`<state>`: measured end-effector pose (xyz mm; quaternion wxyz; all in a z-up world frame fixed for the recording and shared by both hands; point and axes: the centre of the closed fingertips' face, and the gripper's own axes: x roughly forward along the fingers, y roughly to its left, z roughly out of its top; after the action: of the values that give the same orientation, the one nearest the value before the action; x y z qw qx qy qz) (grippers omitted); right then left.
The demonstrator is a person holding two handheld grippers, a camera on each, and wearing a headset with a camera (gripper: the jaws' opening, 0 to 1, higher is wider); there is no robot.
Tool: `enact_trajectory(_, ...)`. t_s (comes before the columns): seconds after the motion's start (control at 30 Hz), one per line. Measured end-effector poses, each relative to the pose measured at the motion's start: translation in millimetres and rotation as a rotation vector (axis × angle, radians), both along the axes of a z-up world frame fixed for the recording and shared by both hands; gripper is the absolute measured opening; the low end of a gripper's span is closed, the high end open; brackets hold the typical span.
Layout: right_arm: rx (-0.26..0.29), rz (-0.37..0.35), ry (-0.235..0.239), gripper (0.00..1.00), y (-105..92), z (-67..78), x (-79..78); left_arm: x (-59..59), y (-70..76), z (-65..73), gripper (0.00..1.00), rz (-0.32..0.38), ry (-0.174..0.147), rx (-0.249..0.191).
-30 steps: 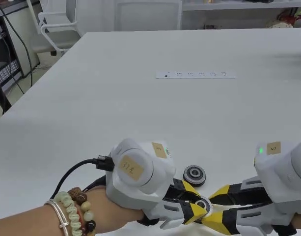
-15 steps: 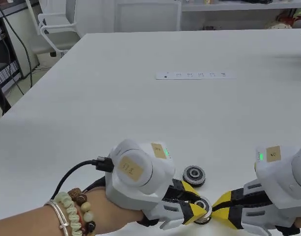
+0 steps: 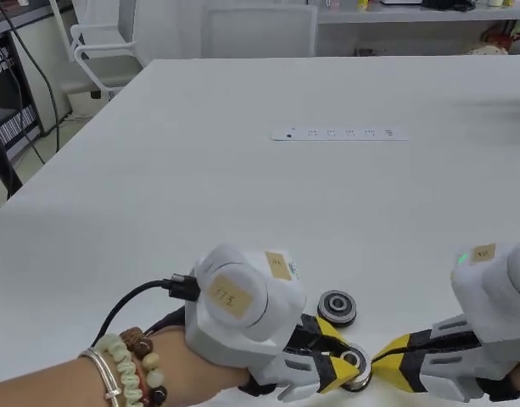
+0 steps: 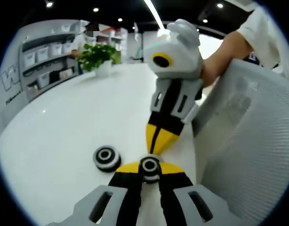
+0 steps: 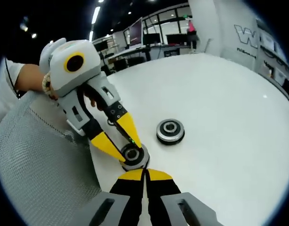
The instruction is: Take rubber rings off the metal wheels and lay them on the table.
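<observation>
A metal wheel with a black rubber ring (image 3: 355, 363) (image 4: 150, 167) (image 5: 133, 156) sits just above the white table (image 3: 243, 186), and my left gripper (image 3: 349, 363) (image 4: 150, 169) (image 5: 130, 151) is shut on it from both sides. My right gripper (image 3: 380, 366) (image 4: 155, 142) (image 5: 144, 173) faces it from the opposite side, its jaws shut, with the tips against the wheel's rim. Whether they pinch the ring I cannot tell. A second wheel with its ring (image 3: 337, 307) (image 4: 106, 157) (image 5: 170, 131) lies flat on the table a little beyond.
A white power strip (image 3: 339, 133) lies mid-table. A grey mesh chair back (image 4: 243, 141) (image 5: 40, 155) stands close behind the table's near edge. White chairs (image 3: 98, 51) stand past the far left corner. A potted plant (image 4: 99, 56) stands at the table's far end.
My right gripper's jaws, open around the held wheel's edge a second ago, have shut at its rim. The left gripper has kept its hold.
</observation>
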<state>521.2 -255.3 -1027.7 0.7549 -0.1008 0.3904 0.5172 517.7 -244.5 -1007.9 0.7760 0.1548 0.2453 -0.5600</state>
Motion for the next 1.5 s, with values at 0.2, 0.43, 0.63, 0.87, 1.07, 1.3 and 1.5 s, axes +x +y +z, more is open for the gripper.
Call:
enact_trajectory(0.2, 0.057, -0.085, 0.101, 0.00, -1.7, 0.5, -0.2, -0.1, -0.3, 0.4, 0.14, -0.002, -0.002, -0.002)
enact_trajectory(0.43, 0.113, -0.138, 0.168, 0.00, -1.7, 4.1, -1.7, 0.1, -0.5, 0.2, 0.14, -0.003, -0.004, -0.005)
enact_trajectory(0.63, 0.184, -0.174, 0.221, 0.00, -0.4, 12.0, -2.4, 0.0, -0.3, 0.3, 0.14, -0.011, -0.009, -0.021)
enact_trajectory(0.87, 0.227, -0.223, 0.292, 0.00, 2.0, 15.1, -4.6, -0.1, -0.5, 0.0, 0.14, -0.020, -0.018, -0.025)
enact_trajectory(1.07, 0.235, -0.231, 0.310, 0.00, 4.1, 16.9, -5.8, 0.1, -0.6, -0.1, 0.14, -0.024, -0.028, -0.021)
enact_trajectory(1.3, 0.256, -0.235, 0.334, 0.00, 8.0, 19.5, -7.3, -0.5, -0.8, -0.2, 0.14, -0.031, -0.039, -0.016)
enact_trajectory(1.5, 0.265, -0.236, 0.347, 0.00, 9.8, 20.6, -8.8, -0.9, -1.0, -0.6, 0.14, -0.033, -0.041, -0.016)
